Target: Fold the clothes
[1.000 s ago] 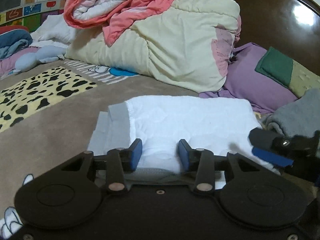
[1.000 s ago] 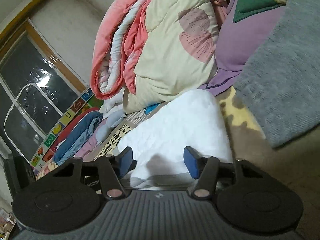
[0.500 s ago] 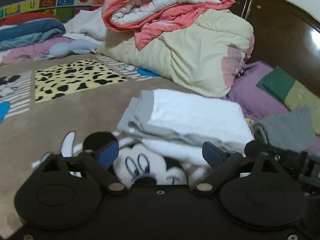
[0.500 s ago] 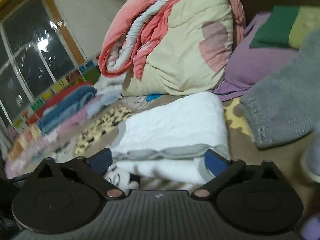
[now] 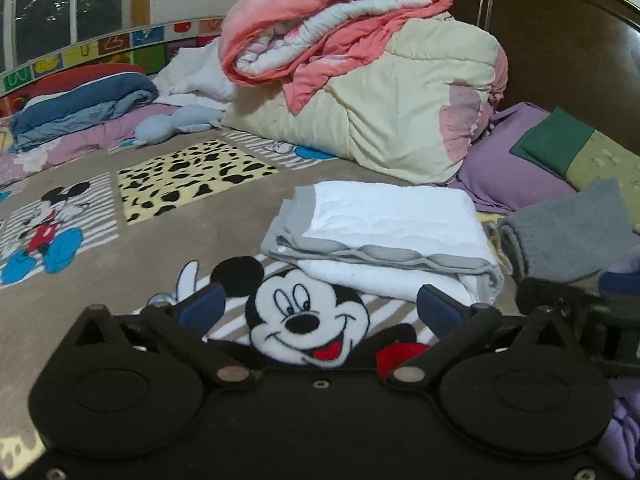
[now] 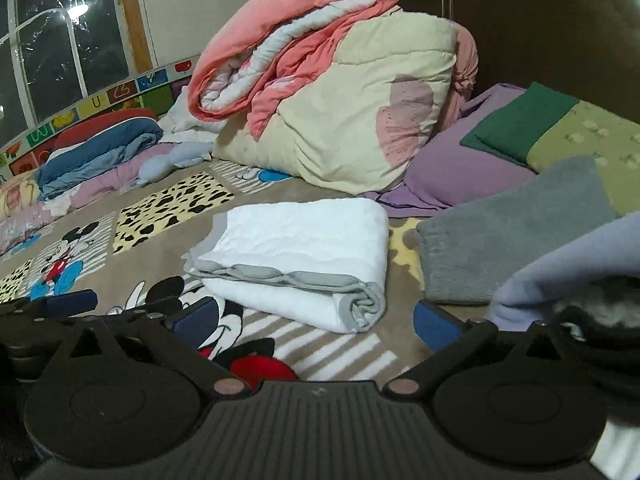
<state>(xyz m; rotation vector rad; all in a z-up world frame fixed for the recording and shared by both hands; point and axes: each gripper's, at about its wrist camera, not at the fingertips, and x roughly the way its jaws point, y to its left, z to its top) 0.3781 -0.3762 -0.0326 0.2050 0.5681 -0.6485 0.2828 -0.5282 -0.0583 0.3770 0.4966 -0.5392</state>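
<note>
both hand-held grippers, left (image 5: pixel 318 306) and right (image 6: pixel 316 320), spread apart, empty. folded white garment (image 6: pixel 296 252) at 12 o'clock; next, reach for grey garment (image 6: pixel 508 236) at 2 o'clock.

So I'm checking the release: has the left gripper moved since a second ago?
Yes. The left gripper opened and backed off the folded white garment, nearer over the Mickey face.

A home bedroom: cartoon-mouse bed cover (image 5: pixel 100 280), heaped cream quilt (image 5: pixel 384 108) and pink duvet (image 5: pixel 320 12), purple pillow (image 6: pixel 452 172), dark wooden headboard (image 5: pixel 560 40), night-dark window (image 6: pixel 60 40), folded clothes around
</note>
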